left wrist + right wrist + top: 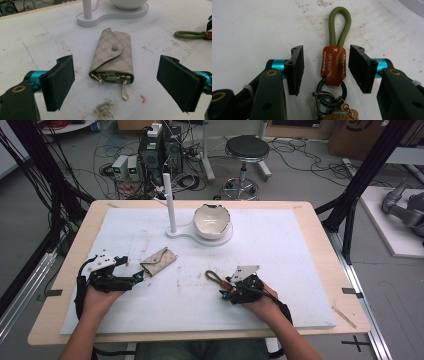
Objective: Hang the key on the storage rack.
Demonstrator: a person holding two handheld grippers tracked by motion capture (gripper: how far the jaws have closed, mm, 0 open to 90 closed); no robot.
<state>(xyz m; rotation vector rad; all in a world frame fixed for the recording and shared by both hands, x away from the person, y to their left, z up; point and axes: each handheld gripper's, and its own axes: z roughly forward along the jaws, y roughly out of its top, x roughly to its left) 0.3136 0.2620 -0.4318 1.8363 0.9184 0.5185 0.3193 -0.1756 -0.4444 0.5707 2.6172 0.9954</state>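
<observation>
Lengthwise, keychain [333, 62] between claw pads

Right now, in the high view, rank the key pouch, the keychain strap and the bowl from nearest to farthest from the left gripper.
1. Key pouch: just right of the left gripper, by its jaw tips.
2. Keychain strap: farther right, mid-table, between the right gripper's jaws.
3. Bowl: farthest, on the white stand toward the table's far side.

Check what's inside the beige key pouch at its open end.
The key pouch shows gold hooks in a row at its open end; one clip hangs out onto the mat. Anything deeper is covered by the snapped flap.
</observation>
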